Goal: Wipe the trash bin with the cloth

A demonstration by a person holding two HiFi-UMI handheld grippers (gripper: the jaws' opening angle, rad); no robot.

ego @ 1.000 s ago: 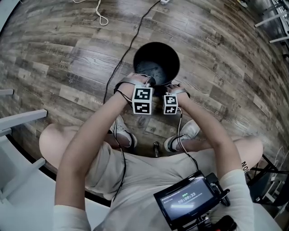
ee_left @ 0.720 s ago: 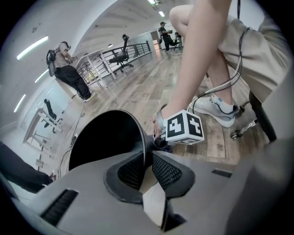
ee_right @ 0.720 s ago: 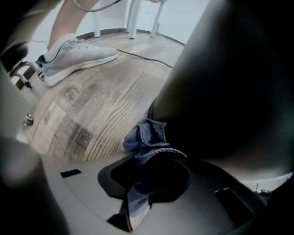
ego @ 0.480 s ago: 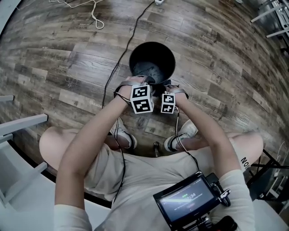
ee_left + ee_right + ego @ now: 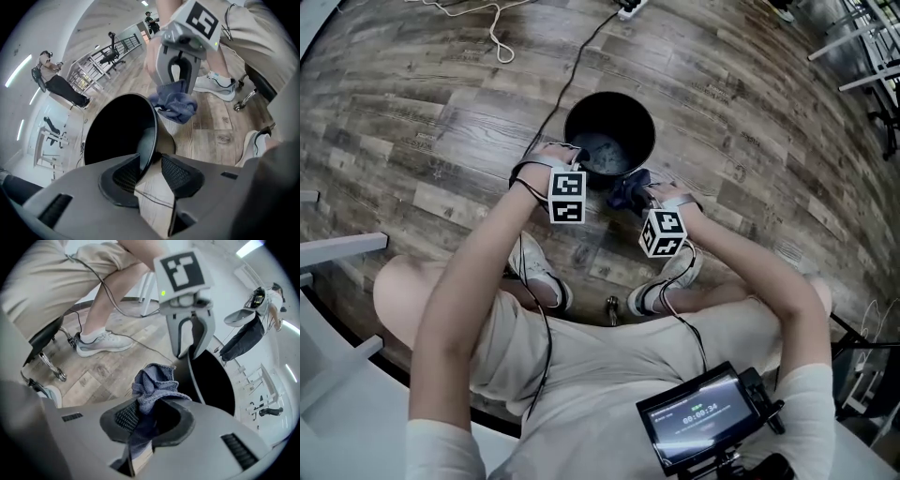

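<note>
Head view: a round black bin [image 5: 630,112] stands upright on a wood floor [image 5: 441,122], just ahead of a seated person's shoes [image 5: 539,274]. A blue cloth [image 5: 628,190] hangs bunched just outside the bin's near rim. It is clamped in the right gripper [image 5: 639,194], whose jaws are closed on a fold of it. The left gripper [image 5: 577,169] is at the near-left rim. In the left gripper view its jaws have just been opening and stand apart, with the thin rim wall between them but not pinched. The bin looks light, stiff and smooth-walled, so it would likely slide or tip under a hard wipe. The rim is probably the best place to hold and steady it. The cloth looks soft and limp, like terry, and should fold around the rim easily. A grip on a thick bunch, as here, seems secure. A black cable [image 5: 581,56] lies on the floor behind the bin.
</note>
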